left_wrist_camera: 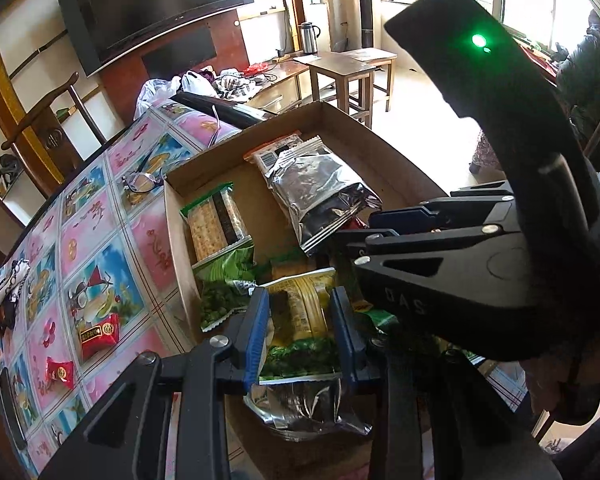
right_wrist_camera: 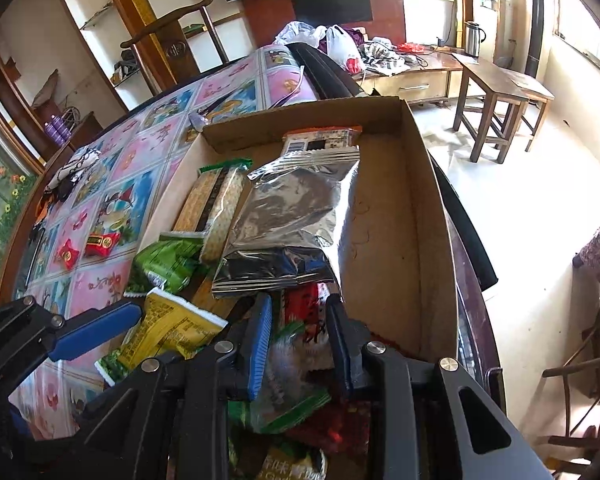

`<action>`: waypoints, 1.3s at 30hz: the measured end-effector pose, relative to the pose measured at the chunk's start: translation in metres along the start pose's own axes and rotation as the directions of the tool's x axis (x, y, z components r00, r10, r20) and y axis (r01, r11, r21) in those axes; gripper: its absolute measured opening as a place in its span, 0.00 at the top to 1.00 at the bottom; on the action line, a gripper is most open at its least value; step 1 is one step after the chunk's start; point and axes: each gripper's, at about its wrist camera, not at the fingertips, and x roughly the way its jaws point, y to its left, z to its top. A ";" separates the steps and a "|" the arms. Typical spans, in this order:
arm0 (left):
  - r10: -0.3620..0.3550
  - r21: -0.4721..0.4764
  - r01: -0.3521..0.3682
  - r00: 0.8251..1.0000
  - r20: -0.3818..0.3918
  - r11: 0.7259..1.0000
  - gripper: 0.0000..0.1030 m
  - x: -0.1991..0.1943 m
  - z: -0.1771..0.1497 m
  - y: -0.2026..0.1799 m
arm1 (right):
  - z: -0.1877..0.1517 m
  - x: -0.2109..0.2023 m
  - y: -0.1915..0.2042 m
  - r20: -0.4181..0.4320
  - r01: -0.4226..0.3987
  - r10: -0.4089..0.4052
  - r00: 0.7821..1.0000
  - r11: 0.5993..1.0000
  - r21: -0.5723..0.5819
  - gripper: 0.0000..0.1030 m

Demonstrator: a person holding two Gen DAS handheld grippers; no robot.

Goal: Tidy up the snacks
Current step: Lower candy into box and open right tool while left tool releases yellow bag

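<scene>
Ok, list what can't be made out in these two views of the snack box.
- Near end of the box: both views, hidden behind the grippers.
- Red packet: right wrist, mostly hidden by the silver bag and right gripper; its print is unreadable.
- Yellow packet: left wrist, sides hidden by left gripper; whether it is clamped is unclear.
- Orange packet: silver bag overlaps it; text too small.
- Red candies on the table: labels too small.

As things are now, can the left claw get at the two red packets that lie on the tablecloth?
Probably not at once. The left claw is closed on a yellow packet over the box; the red packets lie outside its left wall, uncovered. It must let go first.
</scene>
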 end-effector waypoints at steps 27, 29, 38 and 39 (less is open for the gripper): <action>-0.044 -0.093 0.043 0.999 0.000 0.995 0.60 0.021 0.015 0.018 | 0.016 0.008 -0.004 -0.044 -0.021 0.022 0.999 1.000 0.006 0.69; -0.048 -0.102 0.049 0.999 0.008 0.994 0.56 0.020 0.014 0.020 | 0.014 0.004 -0.003 -0.035 -0.023 0.023 0.999 1.000 0.015 0.69; -0.076 -0.098 0.077 0.997 0.016 0.992 0.39 0.015 0.009 0.018 | 0.003 -0.012 -0.006 -0.017 -0.021 0.022 1.000 0.997 0.071 0.59; -0.079 -0.097 0.080 0.997 0.016 0.992 0.38 0.015 0.008 0.018 | 0.002 -0.015 -0.005 -0.014 -0.019 0.020 1.000 0.997 0.076 0.58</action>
